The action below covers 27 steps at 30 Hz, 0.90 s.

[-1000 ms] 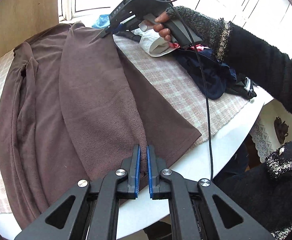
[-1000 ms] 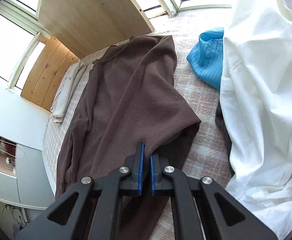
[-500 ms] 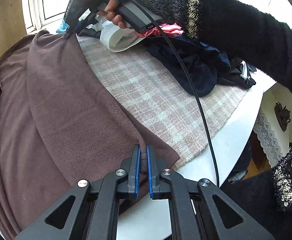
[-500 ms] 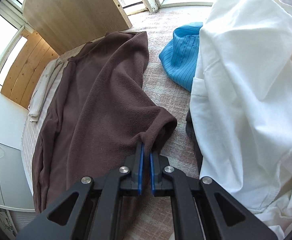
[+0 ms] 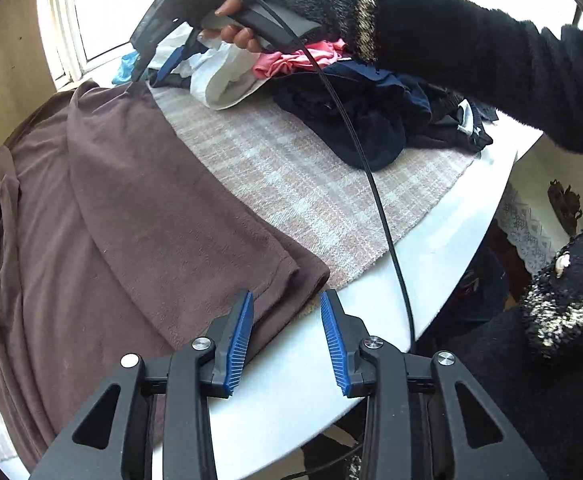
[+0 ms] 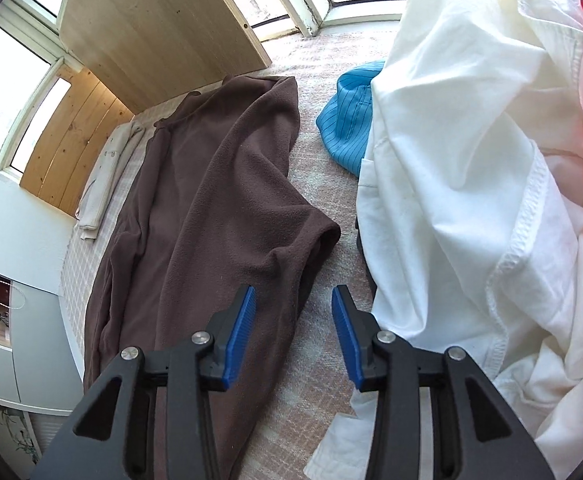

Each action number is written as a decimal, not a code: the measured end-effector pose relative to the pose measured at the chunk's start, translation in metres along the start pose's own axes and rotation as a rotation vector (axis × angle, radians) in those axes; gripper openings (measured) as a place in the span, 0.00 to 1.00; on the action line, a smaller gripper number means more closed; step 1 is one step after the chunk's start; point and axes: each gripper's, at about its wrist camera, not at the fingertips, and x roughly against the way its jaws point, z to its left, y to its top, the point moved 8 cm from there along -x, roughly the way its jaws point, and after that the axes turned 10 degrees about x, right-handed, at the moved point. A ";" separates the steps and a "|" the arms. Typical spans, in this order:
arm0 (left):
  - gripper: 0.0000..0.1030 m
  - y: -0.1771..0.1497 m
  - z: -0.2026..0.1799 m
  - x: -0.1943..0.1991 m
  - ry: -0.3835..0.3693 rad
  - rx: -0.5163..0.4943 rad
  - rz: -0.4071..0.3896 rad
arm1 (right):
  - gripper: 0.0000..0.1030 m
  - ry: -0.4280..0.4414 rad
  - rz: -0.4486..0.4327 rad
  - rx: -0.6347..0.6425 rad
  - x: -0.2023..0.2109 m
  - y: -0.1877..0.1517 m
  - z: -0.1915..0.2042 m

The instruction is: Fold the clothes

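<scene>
A brown fleece garment (image 5: 123,208) lies lengthwise on the checked pink cloth, one side folded over onto itself. My left gripper (image 5: 285,340) is open and empty just behind its near corner, at the table's front edge. My right gripper (image 6: 293,336) is open and empty just behind the garment's (image 6: 227,200) far folded corner, which lies slack on the cloth. In the left wrist view the right gripper's body (image 5: 171,12) hovers over that far corner.
A pile of white (image 6: 471,184), pink (image 5: 295,58) and navy (image 5: 371,124) clothes lies to the right. A blue striped garment (image 6: 351,120) lies by the window. A folded beige item (image 6: 103,176) lies left. The white table edge (image 5: 451,248) and a black cable (image 5: 383,220) are near.
Both grippers were shut on corners of the brown garment and carried them over. Both have opened and let go; the fold now rests on the cloth.
</scene>
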 end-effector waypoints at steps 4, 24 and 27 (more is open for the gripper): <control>0.38 0.009 -0.004 -0.031 0.089 -0.027 -0.018 | 0.38 0.026 -0.002 -0.010 -0.005 0.001 -0.004; 0.08 0.011 0.047 0.024 -0.139 0.409 -0.198 | 0.12 0.184 -0.087 -0.156 -0.004 0.008 -0.004; 0.08 0.008 0.055 0.032 -0.175 0.461 -0.229 | 0.12 0.123 -0.064 -0.142 0.004 0.014 0.007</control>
